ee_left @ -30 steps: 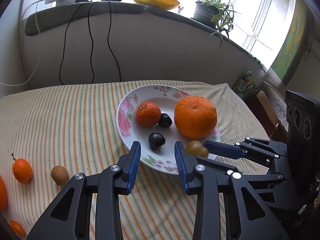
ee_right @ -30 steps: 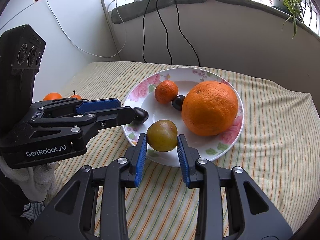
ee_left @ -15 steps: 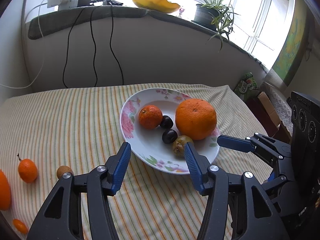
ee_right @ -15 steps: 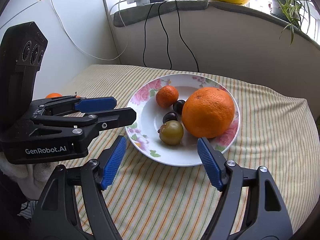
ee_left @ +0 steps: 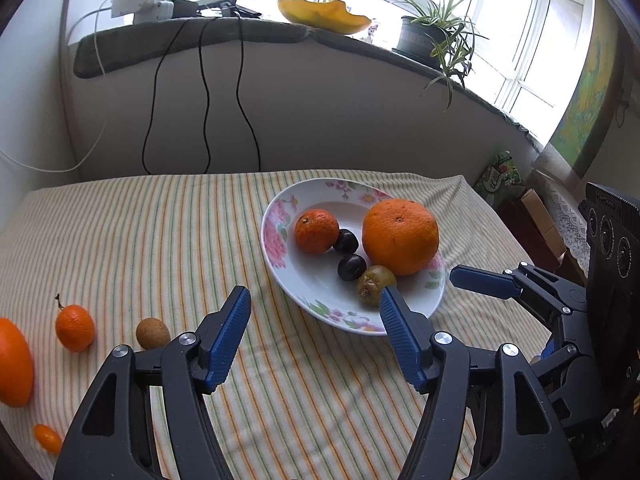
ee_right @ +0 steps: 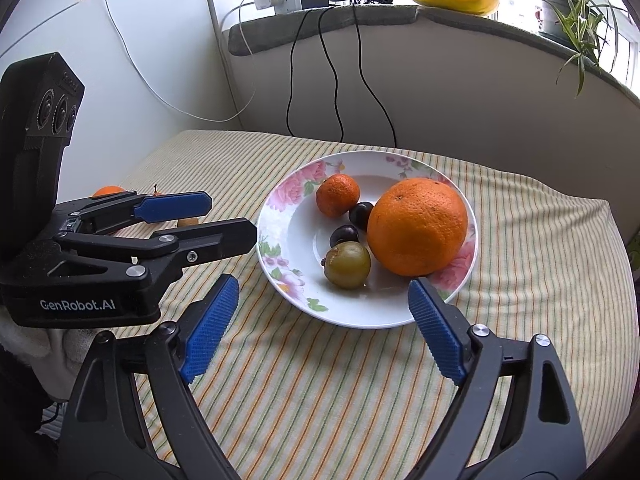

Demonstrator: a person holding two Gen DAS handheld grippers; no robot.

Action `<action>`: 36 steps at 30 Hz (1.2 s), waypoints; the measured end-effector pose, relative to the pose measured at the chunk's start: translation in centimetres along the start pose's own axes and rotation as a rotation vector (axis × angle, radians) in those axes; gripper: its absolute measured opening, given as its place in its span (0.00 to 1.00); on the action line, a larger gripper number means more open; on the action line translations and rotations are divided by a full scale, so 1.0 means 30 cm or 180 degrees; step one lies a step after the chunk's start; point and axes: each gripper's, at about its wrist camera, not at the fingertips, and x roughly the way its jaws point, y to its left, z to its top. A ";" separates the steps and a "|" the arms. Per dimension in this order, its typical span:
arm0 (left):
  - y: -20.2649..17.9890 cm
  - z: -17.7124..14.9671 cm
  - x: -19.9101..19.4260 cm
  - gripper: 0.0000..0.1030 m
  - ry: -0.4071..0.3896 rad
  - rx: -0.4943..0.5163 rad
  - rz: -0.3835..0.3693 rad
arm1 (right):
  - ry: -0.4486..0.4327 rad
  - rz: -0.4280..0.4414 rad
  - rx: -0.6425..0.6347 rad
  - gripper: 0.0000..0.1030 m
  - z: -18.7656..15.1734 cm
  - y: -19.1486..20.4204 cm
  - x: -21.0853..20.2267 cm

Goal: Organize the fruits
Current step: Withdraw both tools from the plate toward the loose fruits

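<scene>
While both pairs of blue-padded fingers stand spread wide with nothing between them, having just been opening, the left gripper [ee_left: 314,302] and the right gripper [ee_right: 322,294] hover side by side, tilted down toward the near edge of a flowered plate [ee_right: 280,204]. Just ahead of the right gripper, inside the plate's near rim, lies a greenish-brown fruit [ee_right: 347,265], round with no clear long axis, free of either pad. Behind it, in the bowl of the plate, sit two small dark plums [ee_right: 344,235], a small tangerine [ee_right: 337,195] and a large orange [ee_right: 417,226], close together. The fruits not yet gathered lie well apart from the plate, on the left gripper's own left side: a small brown fruit [ee_left: 153,333] nearest, then a stemmed kumquat [ee_left: 75,328], a larger orange [ee_left: 14,362] at the frame's edge and a tiny orange fruit [ee_left: 47,438] low in the corner. By this layout the left gripper is judged the nearer one for reaching them, and it would need to swing leftward, away from the plate. All rests on a striped cloth [ee_left: 168,232] in green, orange and cream, slightly rumpled. Beyond it a pale wall rises to a padded window ledge [ee_left: 192,36] holding power adapters with trailing cables, a yellow dish [ee_left: 324,18] and a potted spider plant [ee_left: 436,40] before bright windows.
</scene>
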 end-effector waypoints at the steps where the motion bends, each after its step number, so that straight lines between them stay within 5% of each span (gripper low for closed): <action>1: 0.005 -0.002 -0.005 0.64 -0.0006 -0.0011 0.0007 | 0.0003 0.0008 -0.0007 0.87 0.001 0.004 0.000; 23: 0.162 -0.070 -0.169 0.65 -0.0238 -0.0226 0.0300 | -0.0164 0.0164 -0.0023 0.87 0.051 0.094 -0.004; 36: 0.355 -0.211 -0.306 0.64 -0.0270 -0.0527 0.0648 | -0.0070 0.0396 -0.0161 0.87 0.097 0.172 0.051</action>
